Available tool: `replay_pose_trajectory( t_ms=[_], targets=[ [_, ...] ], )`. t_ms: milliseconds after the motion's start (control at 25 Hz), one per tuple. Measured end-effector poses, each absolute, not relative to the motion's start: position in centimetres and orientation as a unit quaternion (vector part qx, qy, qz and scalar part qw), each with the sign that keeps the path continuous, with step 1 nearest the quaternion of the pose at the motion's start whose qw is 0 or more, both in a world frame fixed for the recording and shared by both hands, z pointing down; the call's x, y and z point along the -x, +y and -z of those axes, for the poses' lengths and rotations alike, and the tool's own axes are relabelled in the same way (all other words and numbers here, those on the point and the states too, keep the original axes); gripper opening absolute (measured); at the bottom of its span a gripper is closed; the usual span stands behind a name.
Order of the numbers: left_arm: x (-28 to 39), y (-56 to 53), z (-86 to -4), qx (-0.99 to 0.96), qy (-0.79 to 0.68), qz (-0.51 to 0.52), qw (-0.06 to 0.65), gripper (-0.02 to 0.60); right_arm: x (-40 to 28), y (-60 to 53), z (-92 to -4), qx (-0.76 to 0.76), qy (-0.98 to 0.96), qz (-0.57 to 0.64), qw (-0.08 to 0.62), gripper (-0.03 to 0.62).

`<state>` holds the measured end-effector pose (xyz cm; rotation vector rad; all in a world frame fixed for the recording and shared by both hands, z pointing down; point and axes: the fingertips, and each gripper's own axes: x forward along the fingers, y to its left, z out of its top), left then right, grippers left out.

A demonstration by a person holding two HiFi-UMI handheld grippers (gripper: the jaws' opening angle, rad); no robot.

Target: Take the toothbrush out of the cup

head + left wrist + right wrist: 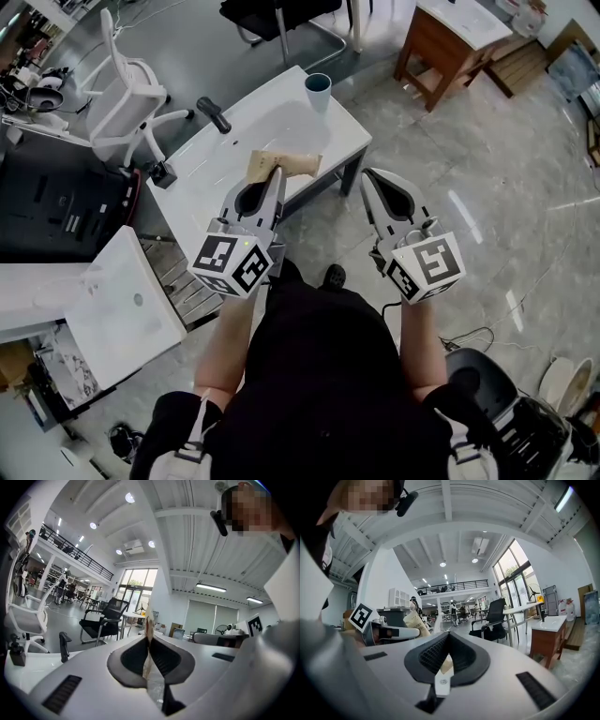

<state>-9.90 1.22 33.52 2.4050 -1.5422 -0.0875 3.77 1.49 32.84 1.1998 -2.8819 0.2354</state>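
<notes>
My left gripper [277, 174] is shut on a flat tan paper packet [291, 163] and holds it over the front edge of the white basin counter [211, 178]. In the left gripper view the packet [149, 639] stands edge-on between the closed jaws. My right gripper [367, 175] hovers right of the counter, over the floor. In the right gripper view its jaws are shut on a thin white handle, the toothbrush [442, 680]. A pale blue cup [318, 91] stands at the counter's far corner, apart from both grippers.
A black faucet [214, 114] rises from the counter's left side. A white chair [122, 94] stands beyond it. A second white basin top [122, 309] lies near left. A wooden-legged table [450, 42] stands at the far right.
</notes>
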Motion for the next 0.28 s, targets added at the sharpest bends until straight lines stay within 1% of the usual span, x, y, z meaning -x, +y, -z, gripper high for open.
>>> replay_pose_trajectory(
  t_ms=[280],
  targets=[
    [10.52,1.18,-33.71,-0.827,-0.541,0.037,0.149,0.028,-3.96,1.25,-32.96,-0.386,-0.919,-0.076,0.004,0.031]
  ],
)
